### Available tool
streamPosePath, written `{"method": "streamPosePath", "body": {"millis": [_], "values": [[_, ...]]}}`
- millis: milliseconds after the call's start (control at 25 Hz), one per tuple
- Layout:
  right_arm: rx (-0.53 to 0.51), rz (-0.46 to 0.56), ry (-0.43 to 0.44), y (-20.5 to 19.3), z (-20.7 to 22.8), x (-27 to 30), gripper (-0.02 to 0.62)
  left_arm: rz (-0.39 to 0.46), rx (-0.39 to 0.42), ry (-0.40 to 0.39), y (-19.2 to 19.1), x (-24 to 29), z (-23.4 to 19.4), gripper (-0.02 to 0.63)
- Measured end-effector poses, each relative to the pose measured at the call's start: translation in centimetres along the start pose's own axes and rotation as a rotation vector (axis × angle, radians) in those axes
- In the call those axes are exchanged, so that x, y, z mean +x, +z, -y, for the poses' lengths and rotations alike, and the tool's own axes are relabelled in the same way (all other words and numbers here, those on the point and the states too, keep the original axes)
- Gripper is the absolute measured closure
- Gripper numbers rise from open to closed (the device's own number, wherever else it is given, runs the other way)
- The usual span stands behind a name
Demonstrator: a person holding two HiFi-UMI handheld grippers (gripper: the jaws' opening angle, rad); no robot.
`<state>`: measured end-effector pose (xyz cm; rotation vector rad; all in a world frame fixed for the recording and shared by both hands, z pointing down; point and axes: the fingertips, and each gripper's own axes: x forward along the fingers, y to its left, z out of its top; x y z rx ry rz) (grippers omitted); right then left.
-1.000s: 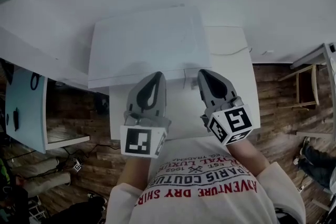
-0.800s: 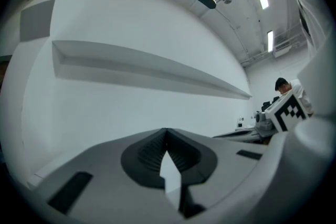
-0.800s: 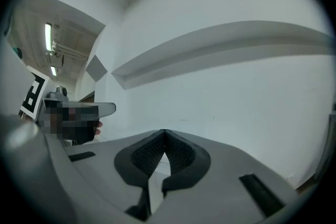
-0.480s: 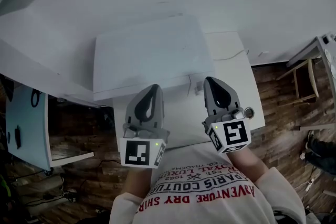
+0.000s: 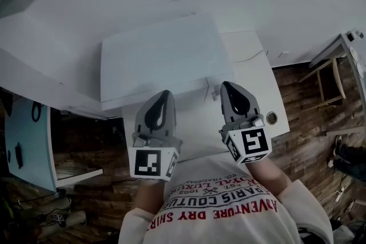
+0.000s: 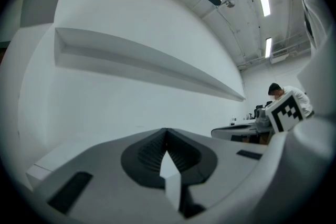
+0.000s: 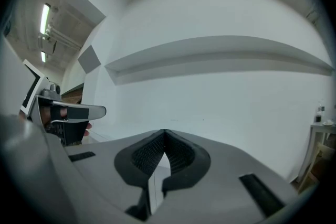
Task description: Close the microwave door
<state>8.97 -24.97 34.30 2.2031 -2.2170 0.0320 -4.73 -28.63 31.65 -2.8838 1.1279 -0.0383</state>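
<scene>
Seen from overhead on a white counter (image 5: 251, 80), white box-shaped microwave (image 5: 160, 60) set straight ahead of both tools, long axis running left to right across the view. Just short of its front edge, grey left tool (image 5: 163, 95) level with the middle and grey right tool (image 5: 225, 85) by the front right corner, side by side, both pointed away from the chest toward the appliance, marker cubes rearmost. Both sets of jaws pressed together at the tips, nothing held between them. Not possible to make out the door itself from this height; only a thin line (image 5: 207, 93) jutting forward from the microwave's front near the right tool, perhaps the door's edge. Judged on that, right tool the nearer one for a push back toward the microwave's face. In the gripper views, only blank white wall and a long ledge beyond the jaws.
</scene>
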Motion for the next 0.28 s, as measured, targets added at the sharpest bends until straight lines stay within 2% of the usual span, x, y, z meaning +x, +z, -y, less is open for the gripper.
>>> {"method": "streamPosePath", "body": {"millis": [280], "values": [[0.009,-0.003,-0.008,-0.39,-0.05,0.41,0.583,0.001,-0.011,-0.024,-0.28,0.17,-0.24,0.601]]}}
